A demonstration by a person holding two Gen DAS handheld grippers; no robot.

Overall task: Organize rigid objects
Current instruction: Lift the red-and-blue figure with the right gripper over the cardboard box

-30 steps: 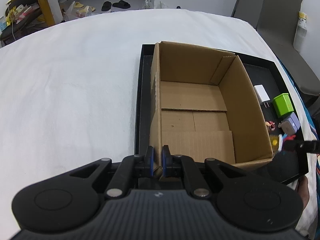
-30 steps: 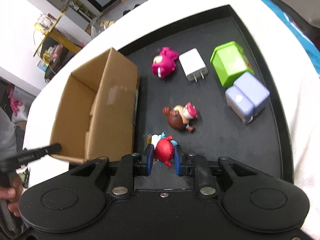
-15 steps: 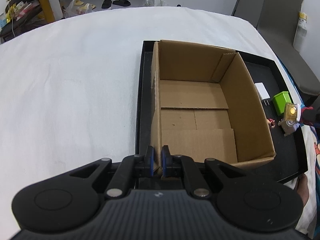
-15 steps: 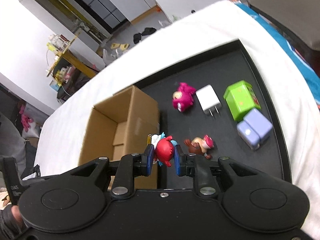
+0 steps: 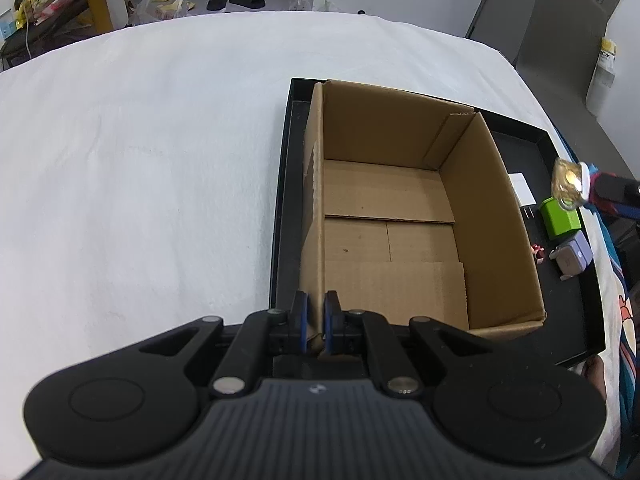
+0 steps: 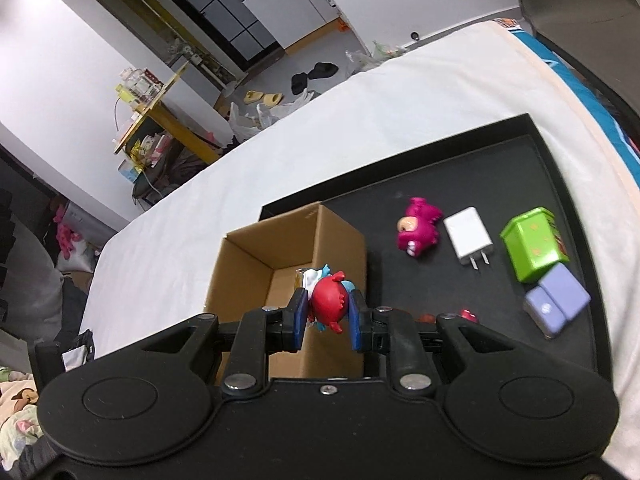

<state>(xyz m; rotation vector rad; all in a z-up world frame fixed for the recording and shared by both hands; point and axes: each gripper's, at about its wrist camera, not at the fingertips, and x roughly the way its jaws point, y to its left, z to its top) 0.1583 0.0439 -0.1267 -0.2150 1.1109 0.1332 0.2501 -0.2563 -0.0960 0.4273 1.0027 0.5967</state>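
Red-headed toy figure, with white and blue parts behind, sits pinched between the blue pads of the right gripper, low centre of the right wrist view, above the cardboard box. Left gripper is clamped on the near left wall of that one open, empty box. One black tray on a white-covered surface carries a pink figure, white charger, green block and lilac block. Beyond: two pairs of slippers, a yellow shelf.
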